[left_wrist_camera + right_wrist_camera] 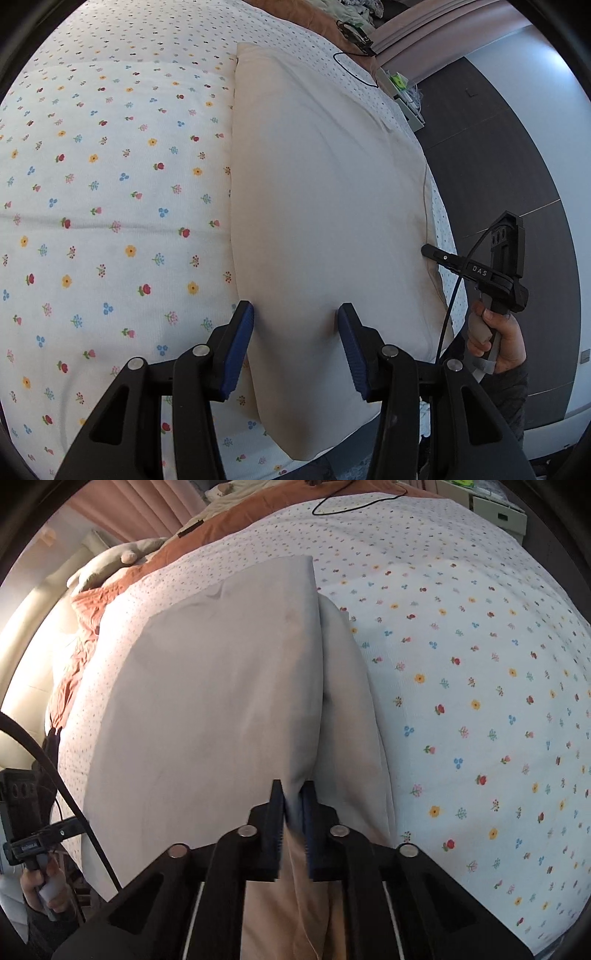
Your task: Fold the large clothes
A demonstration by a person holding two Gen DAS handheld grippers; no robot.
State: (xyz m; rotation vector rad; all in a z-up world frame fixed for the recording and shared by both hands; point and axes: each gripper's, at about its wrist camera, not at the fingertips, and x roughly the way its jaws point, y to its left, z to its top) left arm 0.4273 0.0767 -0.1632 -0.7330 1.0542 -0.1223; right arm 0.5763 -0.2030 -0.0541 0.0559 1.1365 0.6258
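Right claw [293, 805] pinches the cream cloth's [207, 686] near edge; left claw [295, 325] hovers wide above it; its length runs away across the bed [110, 184].

Cream cloth [207, 701] lower end cut off.

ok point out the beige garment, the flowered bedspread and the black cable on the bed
beige garment [325, 206], left wrist view, flat middle
flowered bedspread [110, 206], left wrist view, bare patch left of garment
black cable [354, 74], left wrist view, loop
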